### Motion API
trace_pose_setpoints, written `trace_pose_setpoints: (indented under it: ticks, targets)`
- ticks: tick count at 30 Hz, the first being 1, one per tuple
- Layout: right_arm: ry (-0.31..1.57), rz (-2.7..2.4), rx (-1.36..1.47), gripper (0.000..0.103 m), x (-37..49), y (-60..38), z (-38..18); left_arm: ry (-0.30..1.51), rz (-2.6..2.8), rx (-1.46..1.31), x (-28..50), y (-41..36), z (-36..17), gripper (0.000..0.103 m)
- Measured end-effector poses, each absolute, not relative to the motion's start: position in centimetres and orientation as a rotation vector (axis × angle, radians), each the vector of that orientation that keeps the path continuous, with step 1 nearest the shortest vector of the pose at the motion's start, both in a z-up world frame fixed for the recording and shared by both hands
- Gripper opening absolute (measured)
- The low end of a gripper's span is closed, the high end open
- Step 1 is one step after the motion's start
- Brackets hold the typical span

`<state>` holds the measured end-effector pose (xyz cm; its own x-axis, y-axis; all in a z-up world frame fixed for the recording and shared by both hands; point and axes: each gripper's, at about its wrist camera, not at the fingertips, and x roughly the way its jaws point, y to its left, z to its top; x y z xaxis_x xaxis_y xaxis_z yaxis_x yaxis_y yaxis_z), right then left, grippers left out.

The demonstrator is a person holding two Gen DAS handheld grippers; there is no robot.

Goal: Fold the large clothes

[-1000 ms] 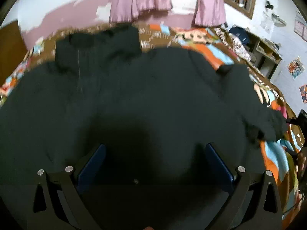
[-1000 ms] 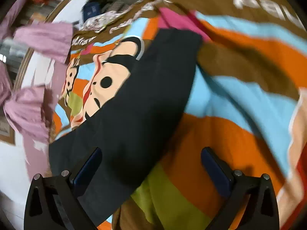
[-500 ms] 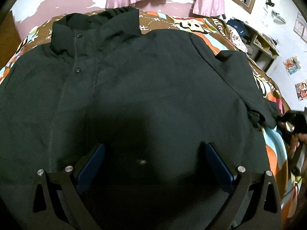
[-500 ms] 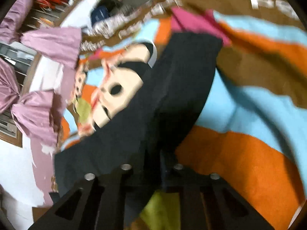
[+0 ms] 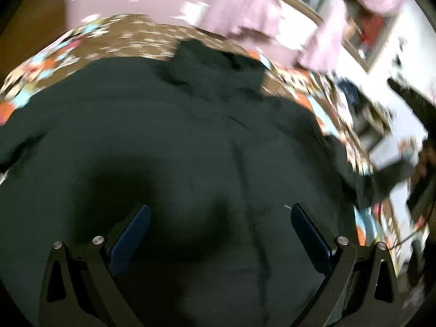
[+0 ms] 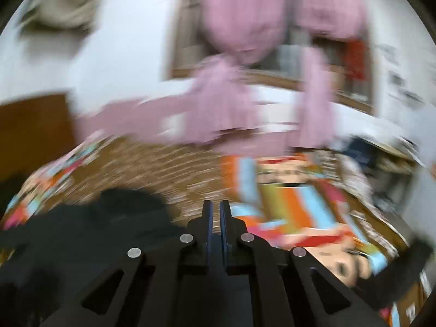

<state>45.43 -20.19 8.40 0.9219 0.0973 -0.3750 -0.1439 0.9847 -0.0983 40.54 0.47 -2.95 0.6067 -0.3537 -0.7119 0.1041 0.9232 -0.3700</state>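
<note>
A large black jacket (image 5: 190, 150) lies spread on a colourful patterned bedspread (image 5: 130, 41), collar at the far side. My left gripper (image 5: 220, 209) hovers open just above its middle, with nothing between the blue pads (image 5: 133, 229). At the right edge of the left wrist view, the jacket's sleeve (image 5: 389, 173) is pulled up off the bed toward a person's hand (image 5: 426, 163). In the blurred right wrist view, my right gripper (image 6: 214, 204) is shut, pads nearly touching. A black strip of sleeve (image 6: 395, 269) trails at its lower right, and the jacket's body (image 6: 95, 231) lies to the left.
Pink curtains (image 5: 245, 8) hang on the wall behind the bed, under a wood-framed window (image 6: 313, 81). Cluttered shelves (image 5: 368, 125) stand along the bed's right side. A brown wooden panel (image 6: 32, 136) is at the far left. Bare bedspread (image 6: 286, 199) lies right of the jacket.
The right gripper shut on the sleeve and has swung up and round with it, now facing the wall. The left gripper stayed open and turned to the left over the jacket.
</note>
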Motion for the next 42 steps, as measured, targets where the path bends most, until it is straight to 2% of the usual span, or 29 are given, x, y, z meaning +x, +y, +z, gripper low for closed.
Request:
trace_pose_setpoints:
  ticks: [5,7,8,9,11,17,21,25,29,31,32,33,36,39,42]
  targets:
    - [0.543,0.256,-0.128,0.005,45.8,-14.6,3.8,0.872,-0.174,-0.373,38.9,6.3,-2.5,0.101]
    - [0.593,0.244,-0.088,0.01,46.1,-15.8,2.2,0.88,-0.158,-0.364,38.8,7.0,-2.6,0.101]
    - [0.615,0.218,-0.06,0.024,46.4,-17.3,1.4,0.881,-0.155,-0.361,38.7,7.1,-2.8,0.101]
    - [0.628,0.186,-0.026,0.047,46.3,-19.1,0.8,0.884,-0.151,-0.358,38.8,6.9,-2.9,0.101]
    - [0.636,0.11,0.054,0.074,46.2,-23.1,0.0,0.89,-0.157,-0.347,39.3,5.8,-2.9,0.101]
    - [0.756,-0.238,0.434,0.075,43.0,-38.7,-4.5,0.892,-0.234,-0.302,42.5,0.0,-4.2,0.101]
    - [0.819,-0.457,0.684,0.081,39.8,-47.6,-7.7,0.898,-0.346,-0.354,44.2,-5.3,-4.8,0.101]
    - [0.819,-0.558,0.91,0.081,36.8,-54.0,-11.3,0.907,-0.434,-0.27,45.1,-11.7,-5.4,0.101]
    - [0.768,-0.427,1.219,0.081,36.6,-58.3,-15.6,0.94,-0.423,-0.121,45.2,-15.9,-6.8,0.101]
    - [0.73,-0.421,1.275,0.08,36.3,-59.0,-15.7,0.937,-0.389,-0.007,44.8,-17.2,-7.5,0.101]
    - [0.714,-0.42,1.275,0.06,36.3,-59.2,-15.4,0.933,-0.393,0.028,44.7,-17.5,-7.8,0.101]
    - [0.704,-0.42,1.255,0.023,36.5,-59.3,-14.9,0.94,-0.382,0.076,44.6,-18.0,-8.1,0.101]
    - [0.623,-0.438,1.161,0.01,36.9,-58.0,-11.5,0.959,-0.381,0.108,44.4,-17.9,-8.8,0.101]
    - [0.57,-0.454,0.931,0.008,38.4,-56.3,-6.7,0.996,-0.379,0.043,44.3,-15.9,-8.5,0.101]
    - [0.498,-0.416,0.587,0.007,40.9,-51.2,0.1,1.004,-0.379,-0.027,43.7,-13.3,-7.1,0.101]
